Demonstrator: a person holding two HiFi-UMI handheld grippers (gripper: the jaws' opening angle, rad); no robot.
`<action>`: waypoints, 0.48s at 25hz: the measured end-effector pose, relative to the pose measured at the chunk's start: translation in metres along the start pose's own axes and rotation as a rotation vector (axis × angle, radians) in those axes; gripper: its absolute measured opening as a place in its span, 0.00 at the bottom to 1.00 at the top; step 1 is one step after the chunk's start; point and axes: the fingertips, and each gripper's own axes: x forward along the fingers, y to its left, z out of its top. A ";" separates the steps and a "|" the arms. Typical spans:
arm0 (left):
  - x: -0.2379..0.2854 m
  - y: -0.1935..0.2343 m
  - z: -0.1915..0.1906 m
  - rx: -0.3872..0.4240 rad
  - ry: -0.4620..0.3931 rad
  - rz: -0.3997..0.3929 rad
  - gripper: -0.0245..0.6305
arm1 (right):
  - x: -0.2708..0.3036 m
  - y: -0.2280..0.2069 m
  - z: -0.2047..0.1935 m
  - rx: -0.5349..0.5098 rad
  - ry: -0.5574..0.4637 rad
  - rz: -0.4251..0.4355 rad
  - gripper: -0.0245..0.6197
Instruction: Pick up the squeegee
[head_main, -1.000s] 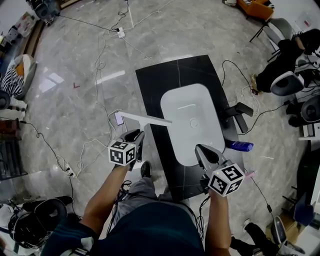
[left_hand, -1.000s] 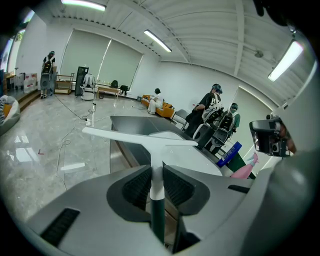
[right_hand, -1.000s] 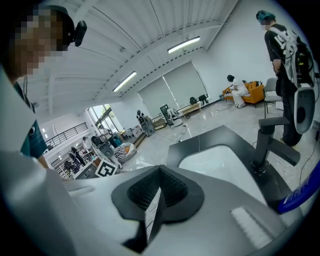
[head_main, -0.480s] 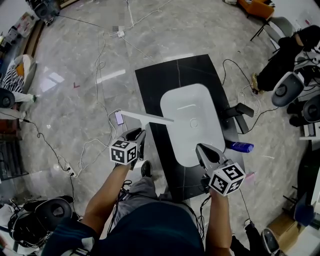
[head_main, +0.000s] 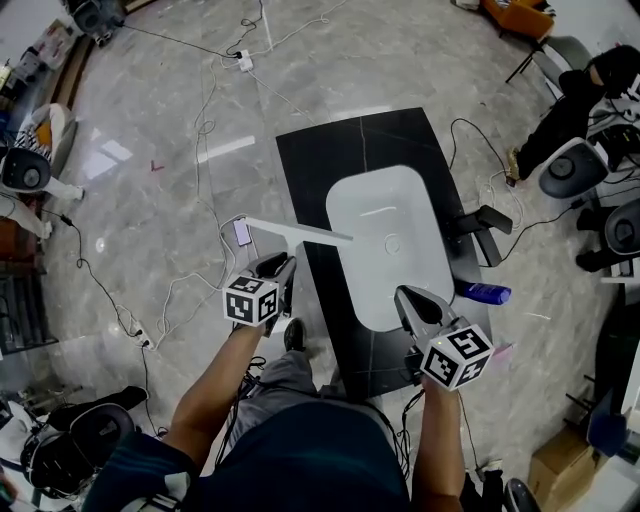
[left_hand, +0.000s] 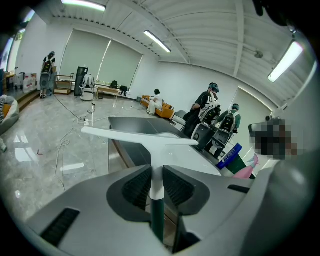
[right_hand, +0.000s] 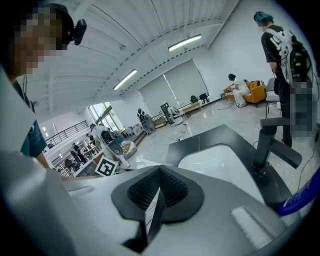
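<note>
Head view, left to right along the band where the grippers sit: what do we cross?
Left gripper clamped on the squeegee → right gripper, shut and empty → blue bottle. The white basin and black faucet overlap these, so they are left out.

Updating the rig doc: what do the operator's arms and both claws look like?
The left claw and right claw are grey-bodied with black ribbed pads, each carrying a white cube printed with black square markers. No cables show on them. The person wears a dark teal short-sleeved shirt; forearms are uncovered.
</note>
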 end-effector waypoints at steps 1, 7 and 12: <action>-0.001 0.000 -0.001 -0.001 0.000 0.001 0.15 | -0.001 0.001 -0.001 -0.001 0.001 0.001 0.05; 0.000 0.000 0.004 0.013 -0.019 -0.002 0.15 | -0.008 0.000 0.002 -0.019 -0.012 -0.019 0.05; -0.013 0.004 -0.001 0.020 -0.016 0.007 0.15 | -0.010 0.005 -0.006 0.010 -0.017 -0.015 0.05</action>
